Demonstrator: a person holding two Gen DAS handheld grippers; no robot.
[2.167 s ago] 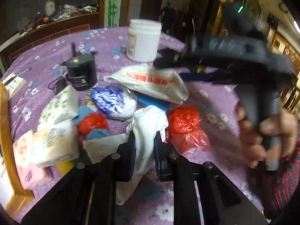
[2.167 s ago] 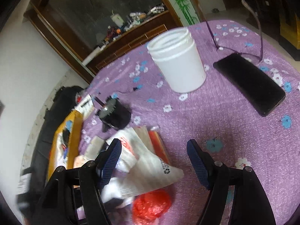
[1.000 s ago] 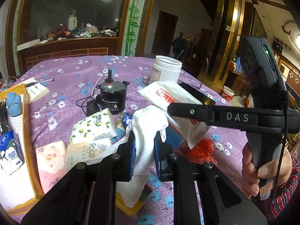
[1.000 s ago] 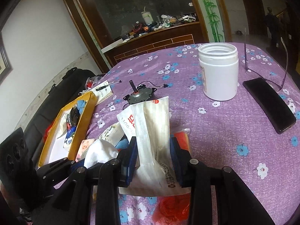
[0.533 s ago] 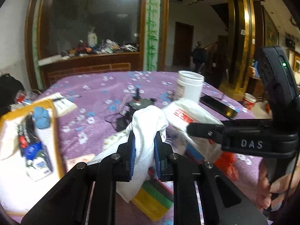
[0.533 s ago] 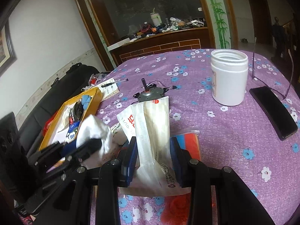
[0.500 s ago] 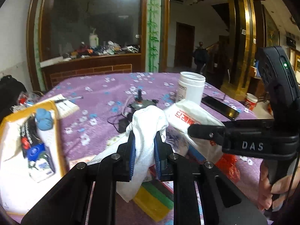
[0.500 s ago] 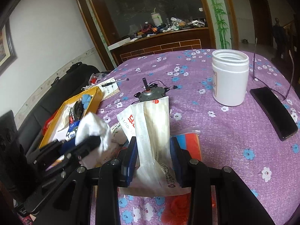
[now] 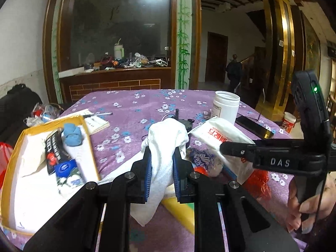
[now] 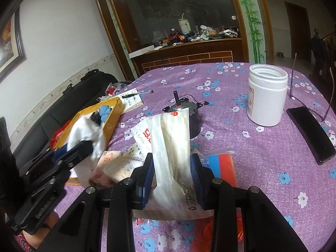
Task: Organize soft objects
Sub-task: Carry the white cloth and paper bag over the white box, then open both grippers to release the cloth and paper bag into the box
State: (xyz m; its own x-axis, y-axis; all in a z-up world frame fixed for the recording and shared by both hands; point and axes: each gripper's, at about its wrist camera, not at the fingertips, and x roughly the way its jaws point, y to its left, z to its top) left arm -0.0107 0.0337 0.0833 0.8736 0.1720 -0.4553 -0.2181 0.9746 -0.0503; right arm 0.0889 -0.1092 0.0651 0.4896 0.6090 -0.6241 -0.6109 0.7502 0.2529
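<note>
Left wrist view, left tool [image 9: 161, 169] lifted white cloth [image 9: 162, 147] nearer yellow box [image 9: 12, 153]

White walls [image 10: 63, 42], a dark glass panel [image 9: 117, 31] over a cluttered brick-faced counter [image 9: 115, 82] — bamboo-painted pillar [image 9: 182, 42], black sofa [image 10: 63, 109].

White cloth [image 9: 162, 147] pinched between the blue pads of the left hand-held gripper [image 9: 161, 168], lifted above the purple flowered surface [image 9: 130, 100]. Yellow-rimmed box [image 9: 12, 157] of soft things at left. At right, white printed bag [image 9: 218, 134] clamped in the right hand-held gripper [image 9: 231, 148].
</note>
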